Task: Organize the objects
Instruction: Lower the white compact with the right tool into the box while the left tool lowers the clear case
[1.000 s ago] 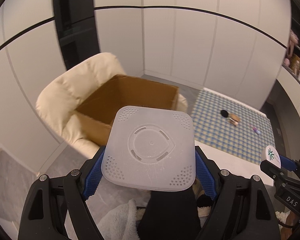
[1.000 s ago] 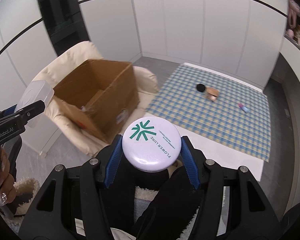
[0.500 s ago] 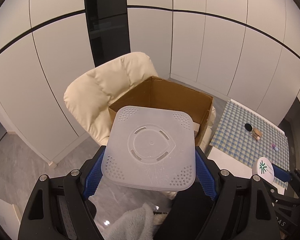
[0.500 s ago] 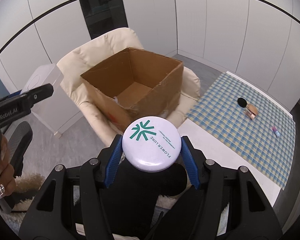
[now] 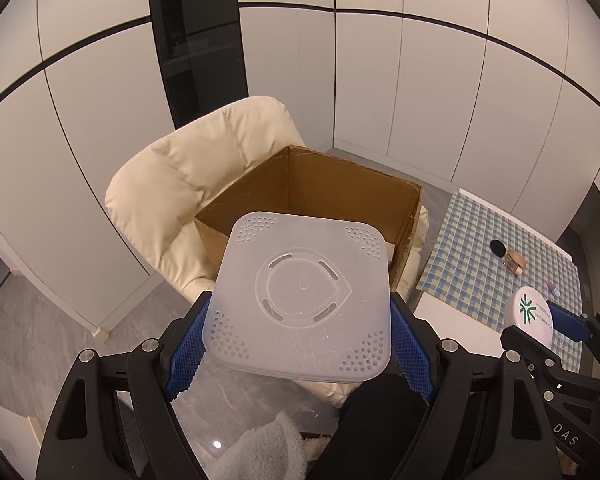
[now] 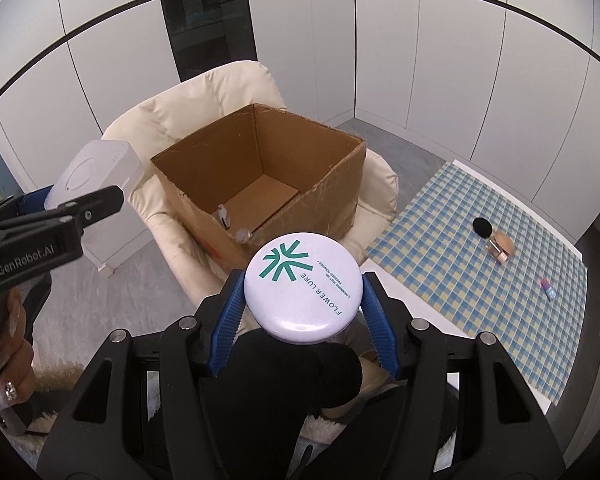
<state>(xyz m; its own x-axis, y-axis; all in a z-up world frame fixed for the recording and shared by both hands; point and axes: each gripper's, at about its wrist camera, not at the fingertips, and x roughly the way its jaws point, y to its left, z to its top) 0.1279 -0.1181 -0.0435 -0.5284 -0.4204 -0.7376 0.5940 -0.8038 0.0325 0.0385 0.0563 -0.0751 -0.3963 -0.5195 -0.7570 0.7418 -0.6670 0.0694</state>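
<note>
I'm gripping the square plastic lid (image 5: 300,300) left, round compact (image 6: 302,282) right; either risks clipping the cardboard box (image 6: 260,184) rim.

I see a soft, even light, everything sharp, and the walls (image 5: 380,80) bend round toward dark corners.

This looks like a room in a home: white floor-to-ceiling cabinet panels (image 6: 420,60), a cream padded armchair (image 5: 188,184) holding an open cardboard box (image 6: 260,168), a checked cloth (image 6: 480,280) with small cosmetics, and grey floor tiles (image 5: 40,320).
</note>
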